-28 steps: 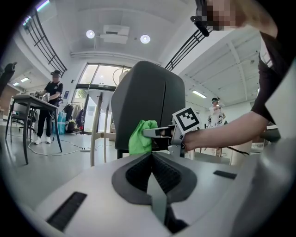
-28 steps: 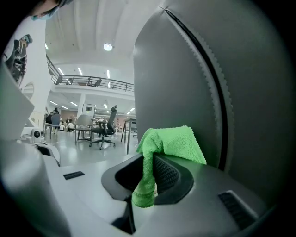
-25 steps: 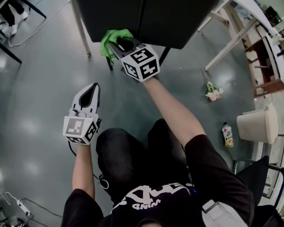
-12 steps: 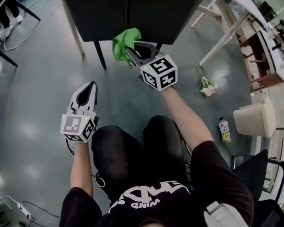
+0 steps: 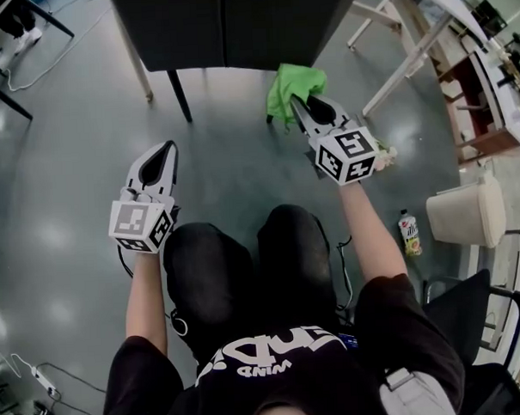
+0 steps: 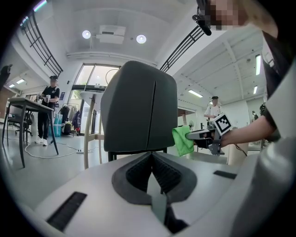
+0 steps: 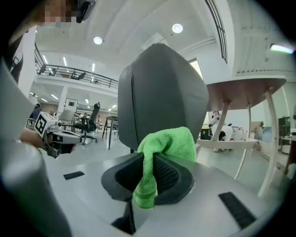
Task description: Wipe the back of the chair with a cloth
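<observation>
The dark grey chair back point(image 5: 235, 27) fills the top of the head view, seen from behind. My right gripper point(image 5: 305, 106) is shut on a green cloth point(image 5: 293, 85), which it holds by the back's lower right corner. In the left gripper view the cloth point(image 6: 183, 140) lies against the right edge of the chair back point(image 6: 138, 109); real contact is unclear. The right gripper view shows the cloth point(image 7: 166, 143) bunched between the jaws, in front of the chair back point(image 7: 159, 92). My left gripper point(image 5: 165, 150) hangs shut and empty, low and left of the chair, above my left knee.
The chair's dark leg point(image 5: 179, 94) and a pale table leg point(image 5: 139, 66) stand left of centre. A white table point(image 5: 424, 32), a wooden frame point(image 5: 488, 106), a beige bin point(image 5: 467, 215), a bottle point(image 5: 408, 232) and flowers point(image 5: 383, 158) lie right. Cables point(image 5: 30, 75) trail far left.
My right gripper has carried the cloth rightward along the lower edge of the chair back, from its left part to its right corner. The left gripper has hardly moved.
</observation>
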Available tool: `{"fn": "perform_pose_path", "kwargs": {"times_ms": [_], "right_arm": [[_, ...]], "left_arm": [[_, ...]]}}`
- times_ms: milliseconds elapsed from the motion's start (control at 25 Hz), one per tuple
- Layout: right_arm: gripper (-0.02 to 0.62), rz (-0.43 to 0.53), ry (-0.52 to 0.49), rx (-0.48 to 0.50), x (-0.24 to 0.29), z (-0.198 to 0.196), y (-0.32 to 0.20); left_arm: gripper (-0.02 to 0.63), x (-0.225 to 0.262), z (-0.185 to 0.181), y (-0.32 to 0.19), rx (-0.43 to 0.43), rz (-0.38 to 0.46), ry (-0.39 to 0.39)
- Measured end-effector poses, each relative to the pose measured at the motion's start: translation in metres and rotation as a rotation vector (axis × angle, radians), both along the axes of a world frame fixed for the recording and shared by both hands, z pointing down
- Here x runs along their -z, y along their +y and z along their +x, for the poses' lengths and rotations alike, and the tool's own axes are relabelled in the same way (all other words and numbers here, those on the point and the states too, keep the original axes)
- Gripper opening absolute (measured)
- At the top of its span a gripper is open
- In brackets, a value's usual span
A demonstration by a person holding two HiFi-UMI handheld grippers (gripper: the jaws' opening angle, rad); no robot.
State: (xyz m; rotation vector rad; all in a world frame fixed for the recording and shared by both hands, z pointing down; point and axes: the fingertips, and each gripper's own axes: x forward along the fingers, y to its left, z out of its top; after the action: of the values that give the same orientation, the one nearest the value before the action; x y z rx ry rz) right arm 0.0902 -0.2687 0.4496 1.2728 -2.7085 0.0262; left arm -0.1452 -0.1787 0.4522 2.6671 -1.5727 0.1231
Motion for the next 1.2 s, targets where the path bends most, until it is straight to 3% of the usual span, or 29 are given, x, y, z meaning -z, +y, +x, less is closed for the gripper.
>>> {"fn": "perform_pose_path", "kwargs": {"times_ms": [240, 520, 680, 840, 1200], "right_arm": [[0.049, 0.006, -0.016, -0.038, 0.004, 0.024, 0.01], [0.049, 0.009, -0.053, -0.032, 0.019, 0.012, 0.019], [0.049, 0.001, -0.05, -0.021, 0.05, -0.001, 0.026], [0.049, -0.052, -0.074, -0.026, 0.11, -0.004, 0.034], [0.049, -0.126, -0.108, -0.113, 0.306, 0.01, 0.046]], "left_arm": [[0.0, 0.002, 0.007, -0.002, -0.007, 0.003, 0.009], [0.0, 0.008, 0.012, -0.014, -0.016, -0.01, 0.022], [0.0, 0.038, 0.011, -0.018, -0.028, -0.033, 0.023], [0.0, 0.105, 0.013, -0.016, -0.036, -0.074, 0.049], [0.0, 0.321, 0.0, -0.015, -0.056, -0.131, 0.056]]}}
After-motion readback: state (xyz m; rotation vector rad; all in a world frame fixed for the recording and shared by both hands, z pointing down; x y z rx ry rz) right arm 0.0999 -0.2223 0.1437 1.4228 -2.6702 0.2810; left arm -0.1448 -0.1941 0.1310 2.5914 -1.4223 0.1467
